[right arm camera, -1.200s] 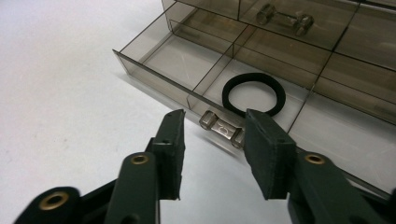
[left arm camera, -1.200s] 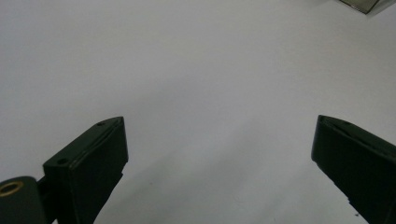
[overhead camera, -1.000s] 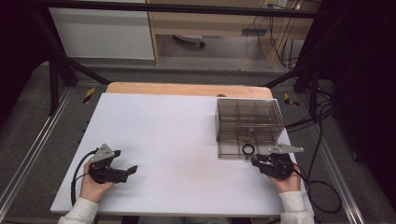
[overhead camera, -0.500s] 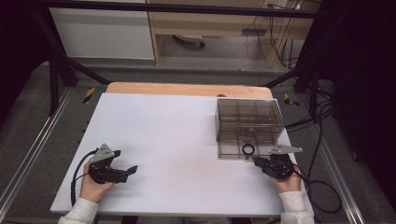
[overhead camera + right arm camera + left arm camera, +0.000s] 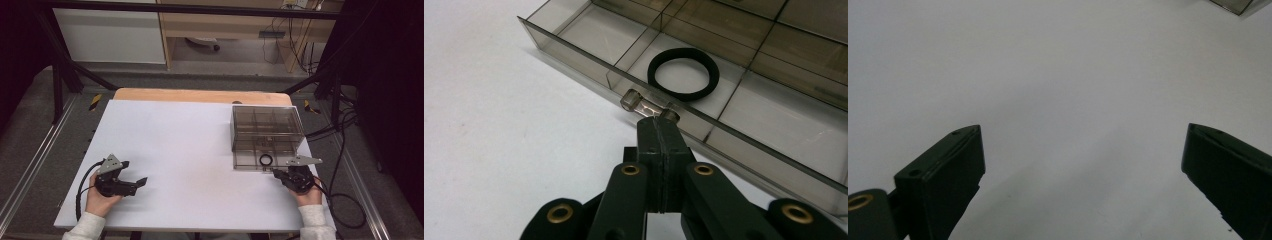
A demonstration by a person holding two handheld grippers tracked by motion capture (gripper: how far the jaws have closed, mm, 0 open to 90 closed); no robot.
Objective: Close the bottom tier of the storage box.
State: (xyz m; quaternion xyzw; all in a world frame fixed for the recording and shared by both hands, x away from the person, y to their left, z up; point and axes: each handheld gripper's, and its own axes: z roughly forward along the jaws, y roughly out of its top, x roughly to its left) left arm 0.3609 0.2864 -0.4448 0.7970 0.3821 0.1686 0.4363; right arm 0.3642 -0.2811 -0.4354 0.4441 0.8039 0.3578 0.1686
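R gripper jaws closed on drawer handle

The high view hangs above the person's edge of the bench, facing forward and down, far enough to take in the whole white top and floor beyond at 12 o'clock. The left gripper view rides low over the bare top, looking along its tongs, with a corner of the smoky divided box at 1 o'clock. The right gripper view sits very close behind its tongs, facing the box's near wall. All three views share the white top and that box
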